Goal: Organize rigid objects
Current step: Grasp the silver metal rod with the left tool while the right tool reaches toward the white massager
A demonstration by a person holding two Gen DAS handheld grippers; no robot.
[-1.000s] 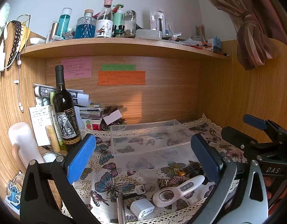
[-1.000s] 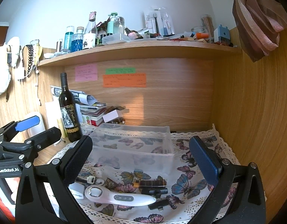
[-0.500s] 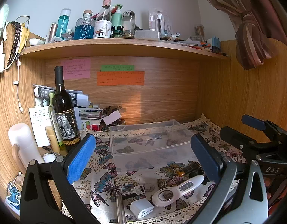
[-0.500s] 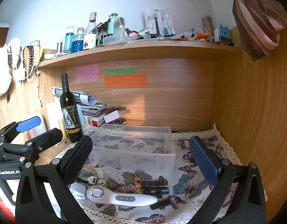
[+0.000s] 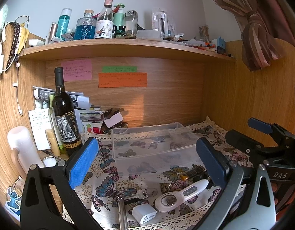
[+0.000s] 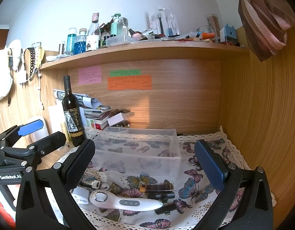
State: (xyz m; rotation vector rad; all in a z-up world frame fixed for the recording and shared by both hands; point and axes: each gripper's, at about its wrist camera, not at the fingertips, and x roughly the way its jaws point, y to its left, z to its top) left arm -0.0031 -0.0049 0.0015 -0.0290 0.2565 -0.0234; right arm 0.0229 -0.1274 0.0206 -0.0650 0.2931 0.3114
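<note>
A clear plastic box (image 5: 151,143) (image 6: 137,149) sits empty on the butterfly cloth (image 5: 107,187). In front of it lie a white handheld device (image 5: 182,193) (image 6: 124,202), a white charger plug (image 5: 143,212) (image 6: 80,195), a key (image 5: 145,192) (image 6: 95,184), a metal rod (image 5: 121,214), a dark amber tube (image 5: 193,172) (image 6: 157,187) and small black parts (image 6: 162,197). My left gripper (image 5: 147,163) is open and empty above these items. My right gripper (image 6: 143,163) is open and empty, to the right of the left one.
A wine bottle (image 5: 64,115) (image 6: 72,113), a white jug (image 5: 22,149) and stacked papers (image 5: 89,113) stand at the back left. A crowded shelf (image 5: 118,46) hangs overhead. Wooden walls (image 6: 262,115) close the right and back. A curtain (image 5: 258,38) hangs upper right.
Both grippers have drifted very slightly; the objects on the cloth have not moved.
</note>
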